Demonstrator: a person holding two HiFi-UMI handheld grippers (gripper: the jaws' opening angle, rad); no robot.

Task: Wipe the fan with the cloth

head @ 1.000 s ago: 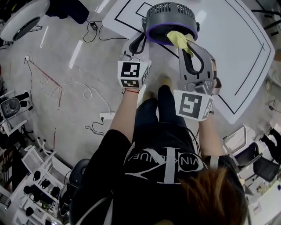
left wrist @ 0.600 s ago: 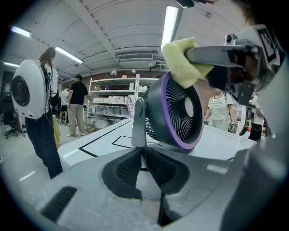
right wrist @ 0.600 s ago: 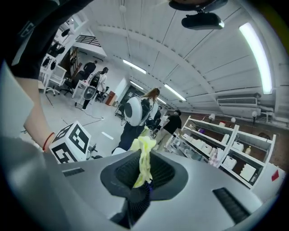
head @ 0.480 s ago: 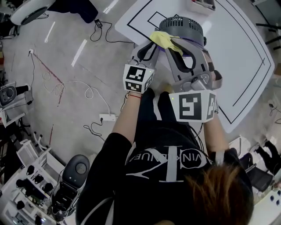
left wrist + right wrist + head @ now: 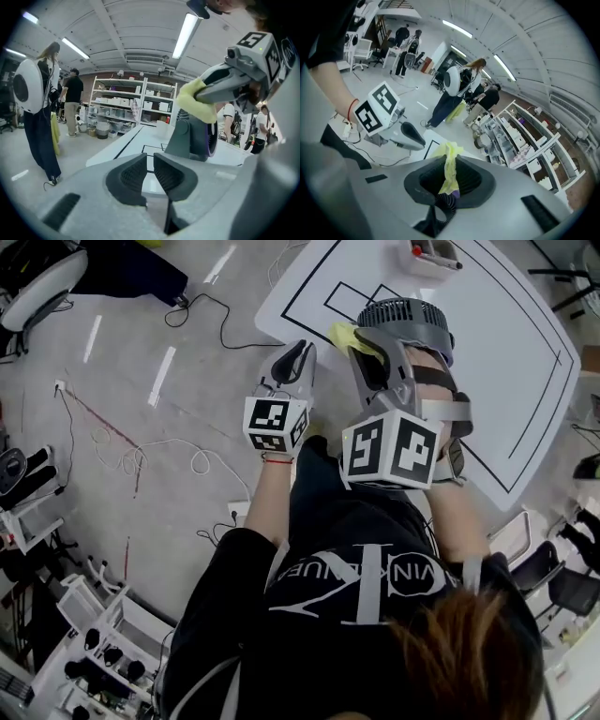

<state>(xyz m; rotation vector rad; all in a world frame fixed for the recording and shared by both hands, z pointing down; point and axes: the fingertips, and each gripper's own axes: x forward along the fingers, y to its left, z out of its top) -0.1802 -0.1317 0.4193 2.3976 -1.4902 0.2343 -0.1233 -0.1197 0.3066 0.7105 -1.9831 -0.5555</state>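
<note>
Left claw [image 5: 150, 159]: I've just been opening it; narrow gap, nothing between.
Right claw [image 5: 451, 159]: I'm pinching the cloth [image 5: 450, 176].
Fan [image 5: 194, 136]: standing at two o'clock.

White block lettering runs across the back of a black shirt [image 5: 356, 582] and crosses a large monogram. It apparently reads "VINK" on the right half, mirrored on the left, though distortion blurs it. Black-and-white coded squares cover the left cube [image 5: 272, 423] and the right cube [image 5: 389, 448].
</note>
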